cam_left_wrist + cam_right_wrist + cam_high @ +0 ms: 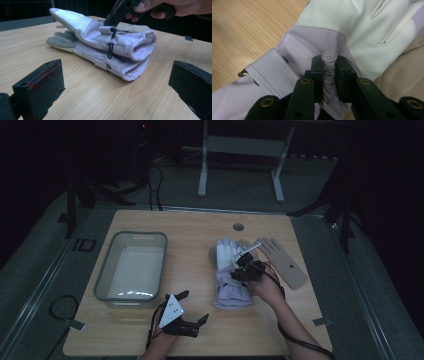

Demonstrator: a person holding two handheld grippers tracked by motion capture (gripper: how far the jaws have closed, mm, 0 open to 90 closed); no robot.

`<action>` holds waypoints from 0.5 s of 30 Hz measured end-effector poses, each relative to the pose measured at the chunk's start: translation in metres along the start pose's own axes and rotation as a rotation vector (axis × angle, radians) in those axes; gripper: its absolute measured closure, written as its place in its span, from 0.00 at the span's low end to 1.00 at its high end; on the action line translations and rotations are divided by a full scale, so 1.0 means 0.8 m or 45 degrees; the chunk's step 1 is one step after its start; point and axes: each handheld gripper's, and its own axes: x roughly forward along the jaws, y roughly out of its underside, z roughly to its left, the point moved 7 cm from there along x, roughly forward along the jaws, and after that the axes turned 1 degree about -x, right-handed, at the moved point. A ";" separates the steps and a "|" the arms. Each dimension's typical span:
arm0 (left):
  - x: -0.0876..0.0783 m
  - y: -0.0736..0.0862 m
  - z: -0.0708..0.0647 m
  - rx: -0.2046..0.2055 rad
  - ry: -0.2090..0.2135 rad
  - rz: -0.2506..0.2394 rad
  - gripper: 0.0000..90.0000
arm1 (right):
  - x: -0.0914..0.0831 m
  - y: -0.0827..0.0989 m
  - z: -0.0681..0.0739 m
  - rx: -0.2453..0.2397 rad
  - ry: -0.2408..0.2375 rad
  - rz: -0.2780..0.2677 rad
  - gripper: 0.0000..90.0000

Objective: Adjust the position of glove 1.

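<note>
Two lavender-and-white gloves point(231, 282) lie stacked on the wooden table, right of centre, fingers pointing away and cuffs towards me. My right gripper point(246, 266) points down onto the top glove point(352, 22). Its jaws point(329, 62) are pinched on a small printed label tab point(329, 71) on that glove's back. The left gripper view shows the stack point(125, 42) side-on, with the right gripper point(117, 12) coming down onto the top glove by its black cord. My left gripper point(196, 306) rests near the table's front edge, jaws wide apart point(116, 83) with only bare wood between them.
A grey plastic tub point(131, 236) stands on the left half of the table. A flat beige glove point(285, 262) lies just right of the stack, partly under it point(402, 72). A round cable hole point(238, 227) sits near the far edge. The surroundings are dark floor.
</note>
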 end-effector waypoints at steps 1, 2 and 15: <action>0.000 0.000 0.000 -0.001 0.000 0.000 0.00 | 0.002 0.000 0.002 -0.012 0.015 0.006 0.86; 0.000 0.000 0.000 -0.001 0.000 -0.001 0.00 | 0.004 0.000 0.005 -0.020 0.026 0.007 0.86; 0.001 0.000 0.001 -0.010 -0.024 0.006 0.00 | -0.007 -0.010 0.018 -0.065 -0.011 -0.054 0.58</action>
